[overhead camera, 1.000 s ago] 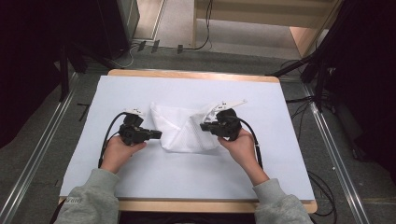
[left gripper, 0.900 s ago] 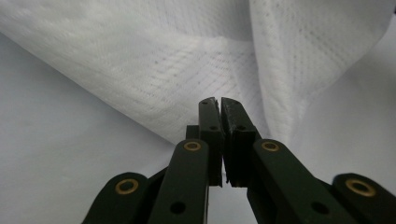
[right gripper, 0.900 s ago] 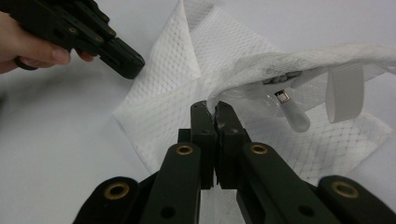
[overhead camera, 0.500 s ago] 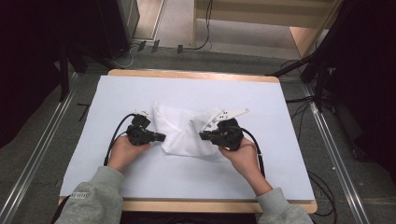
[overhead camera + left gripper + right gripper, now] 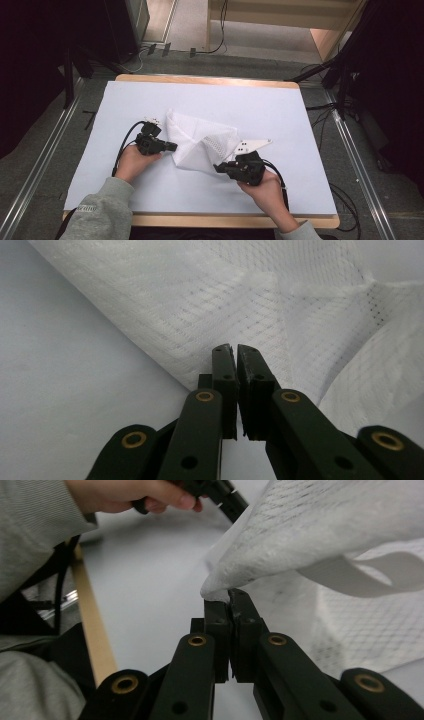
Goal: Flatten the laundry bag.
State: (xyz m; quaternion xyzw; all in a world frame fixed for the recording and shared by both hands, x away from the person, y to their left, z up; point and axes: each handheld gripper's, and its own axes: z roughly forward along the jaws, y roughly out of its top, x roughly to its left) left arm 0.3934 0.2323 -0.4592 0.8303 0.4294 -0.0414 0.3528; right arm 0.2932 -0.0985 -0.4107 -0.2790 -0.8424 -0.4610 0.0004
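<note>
A white mesh cloth (image 5: 200, 142) lies crumpled in the middle of the white table cover (image 5: 280, 110). My left gripper (image 5: 173, 147) is shut on the cloth's left edge. In the left gripper view its jaws meet at the fold of the mesh cloth (image 5: 310, 305), with the left gripper (image 5: 235, 347) pinching the hem. My right gripper (image 5: 218, 167) is shut on a corner at the cloth's front right. In the right gripper view the right gripper (image 5: 227, 596) holds that lifted corner of the cloth (image 5: 320, 525) above the table.
The table's wooden front edge (image 5: 200, 220) runs close behind both hands, also seen as the wooden edge (image 5: 92, 625). Cables (image 5: 345, 195) and metal rails (image 5: 40, 175) flank the table on the floor. Dark stands (image 5: 345, 75) rise at the back right.
My right gripper has moved toward the table's front edge with the cloth corner, drawing that side of the cloth out. The left hand has hardly shifted.
</note>
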